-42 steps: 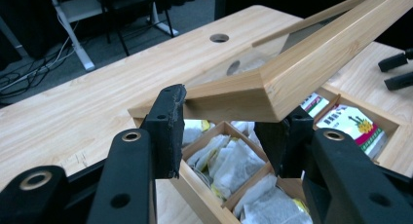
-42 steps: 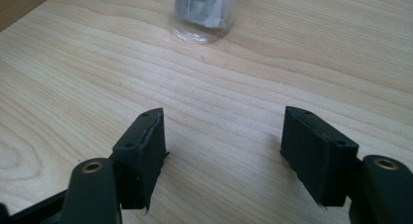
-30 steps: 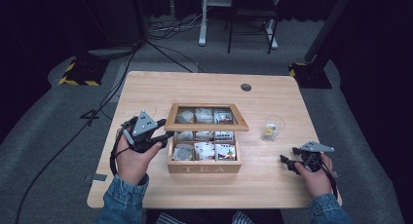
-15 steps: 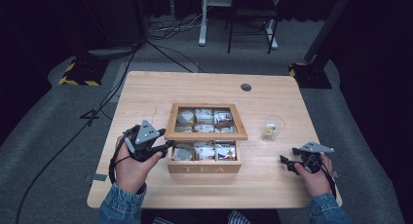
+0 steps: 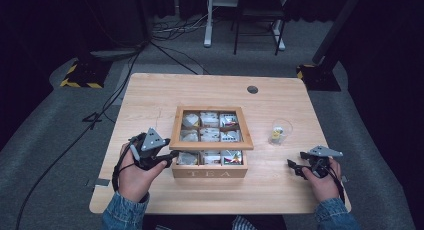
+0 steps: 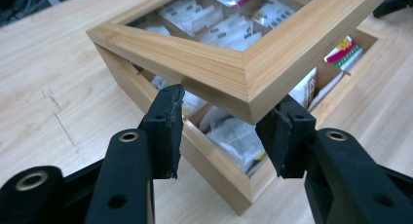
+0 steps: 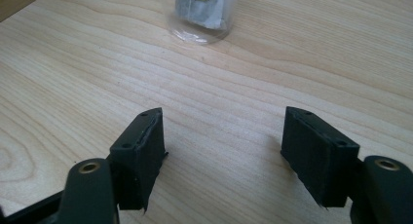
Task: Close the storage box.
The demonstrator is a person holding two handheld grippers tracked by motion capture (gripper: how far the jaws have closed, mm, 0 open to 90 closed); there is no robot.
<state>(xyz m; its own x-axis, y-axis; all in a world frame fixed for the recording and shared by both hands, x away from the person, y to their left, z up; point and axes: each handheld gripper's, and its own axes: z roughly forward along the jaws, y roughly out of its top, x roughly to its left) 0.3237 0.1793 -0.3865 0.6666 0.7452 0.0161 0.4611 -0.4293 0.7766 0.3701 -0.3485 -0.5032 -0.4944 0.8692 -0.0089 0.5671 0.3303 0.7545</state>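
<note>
The left gripper [image 6: 221, 131] has its jaws astride the near corner of the lid [image 6: 243, 73], which is raised and tilted above the tea box [image 5: 210, 167]; the pads stand just off the wood, gripping nothing. Its hand [image 5: 132, 172] lies low on the table [image 5: 150, 95], pointing at the box's left side. The right gripper [image 7: 221, 156] rests open and empty, aimed at the cup [image 7: 202, 12], with its hand [image 5: 320, 182] near the table's right edge.
</note>
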